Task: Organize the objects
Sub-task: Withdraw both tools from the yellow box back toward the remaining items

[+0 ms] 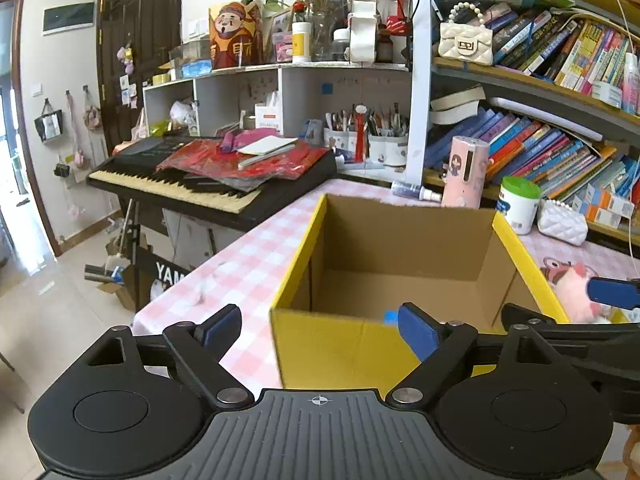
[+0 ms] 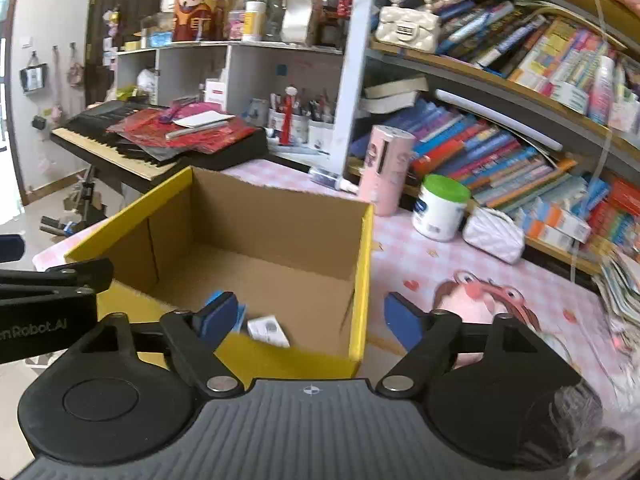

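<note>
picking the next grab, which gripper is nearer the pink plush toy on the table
Right. The right gripper has the pink plush toy just beyond its right finger, beside the yellow box. The left gripper hangs at the box's front wall, the toy past the far side.

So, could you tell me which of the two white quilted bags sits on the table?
The plain pouch beside the green-lidded tub; the pearl-handled bag is on the shelf.

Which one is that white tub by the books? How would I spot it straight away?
Find the open yellow cardboard box on the pink checked tablecloth. Behind its right corner, against the lower bookshelf, stands the white tub. Its green lid sets it apart from the tall pink cylinder and quilted white pouch flanking it.
</note>
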